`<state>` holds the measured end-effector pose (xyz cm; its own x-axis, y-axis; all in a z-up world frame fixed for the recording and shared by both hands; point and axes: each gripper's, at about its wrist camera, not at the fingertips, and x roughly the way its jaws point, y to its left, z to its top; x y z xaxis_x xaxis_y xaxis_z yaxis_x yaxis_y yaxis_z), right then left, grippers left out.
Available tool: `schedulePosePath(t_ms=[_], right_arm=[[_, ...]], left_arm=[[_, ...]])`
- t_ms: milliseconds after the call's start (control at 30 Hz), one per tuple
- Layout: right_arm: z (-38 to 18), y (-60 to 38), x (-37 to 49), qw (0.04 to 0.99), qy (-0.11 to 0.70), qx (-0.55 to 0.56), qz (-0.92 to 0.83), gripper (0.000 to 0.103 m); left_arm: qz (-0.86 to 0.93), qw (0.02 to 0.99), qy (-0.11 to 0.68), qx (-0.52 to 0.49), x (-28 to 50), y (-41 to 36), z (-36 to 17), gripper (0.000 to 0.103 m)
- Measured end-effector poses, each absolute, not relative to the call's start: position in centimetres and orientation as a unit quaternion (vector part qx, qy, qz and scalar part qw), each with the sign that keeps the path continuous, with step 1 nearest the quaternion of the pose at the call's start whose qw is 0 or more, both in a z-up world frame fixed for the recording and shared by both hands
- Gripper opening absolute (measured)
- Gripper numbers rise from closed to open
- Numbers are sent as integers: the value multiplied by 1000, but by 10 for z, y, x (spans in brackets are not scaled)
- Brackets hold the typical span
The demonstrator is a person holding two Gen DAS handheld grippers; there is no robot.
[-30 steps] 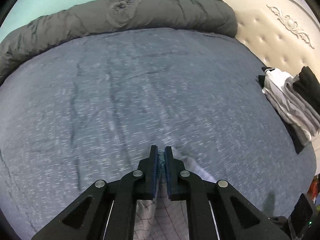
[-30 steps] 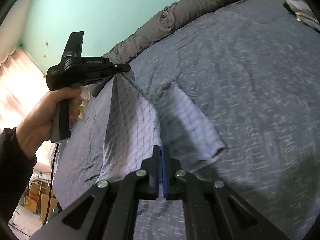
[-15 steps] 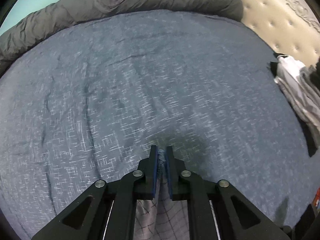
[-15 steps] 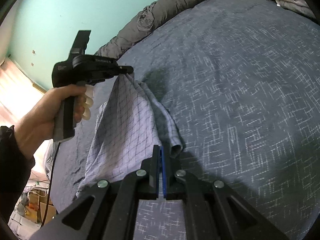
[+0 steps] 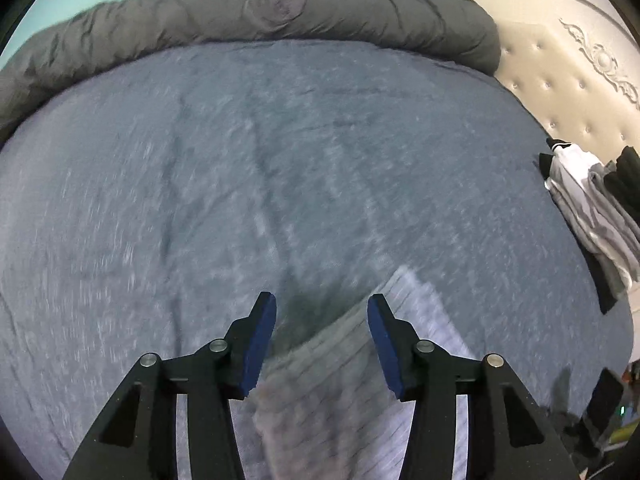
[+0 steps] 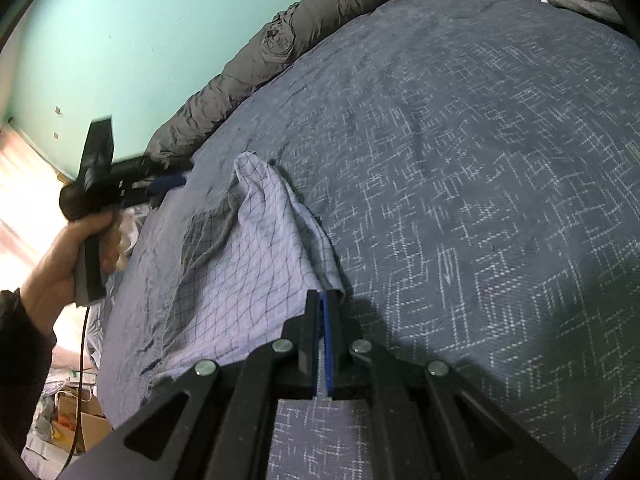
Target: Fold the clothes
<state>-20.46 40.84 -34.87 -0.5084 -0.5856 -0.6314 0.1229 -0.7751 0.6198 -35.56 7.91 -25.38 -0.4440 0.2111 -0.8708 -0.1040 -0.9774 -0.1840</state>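
Note:
A light checked shirt (image 6: 256, 264) lies partly bunched on the blue-grey bed cover (image 6: 460, 200). My right gripper (image 6: 322, 300) is shut on the shirt's near edge. My left gripper (image 5: 322, 312) is open and empty, held just above the shirt (image 5: 352, 376), whose far edge lies between and below its fingers. In the right wrist view the left gripper (image 6: 168, 180) is held by a hand at the left, apart from the cloth's peak.
A rolled dark grey duvet (image 5: 256, 20) lies along the far edge of the bed. A stack of folded clothes (image 5: 592, 208) sits at the right by the cream padded headboard (image 5: 568, 80). Cardboard boxes (image 6: 76, 420) stand on the floor at the left.
My left gripper has opened and let go of the shirt, which has dropped onto the bed. My right gripper stays shut on the shirt's edge.

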Motion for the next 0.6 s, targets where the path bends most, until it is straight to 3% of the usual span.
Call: schedulePosePath(t_ms=[467, 533, 600], right_arm=[[-351, 415, -204, 204, -264, 453, -827, 1], [-351, 416, -203, 203, -264, 454, -827, 1], [-352, 416, -205, 203, -265, 454, -826, 1]], left_arm=[[827, 107, -124, -538, -323, 32, -291, 50], [828, 102, -123, -537, -325, 31, -293, 26], [829, 98, -121, -537, -327, 30, -294, 18]])
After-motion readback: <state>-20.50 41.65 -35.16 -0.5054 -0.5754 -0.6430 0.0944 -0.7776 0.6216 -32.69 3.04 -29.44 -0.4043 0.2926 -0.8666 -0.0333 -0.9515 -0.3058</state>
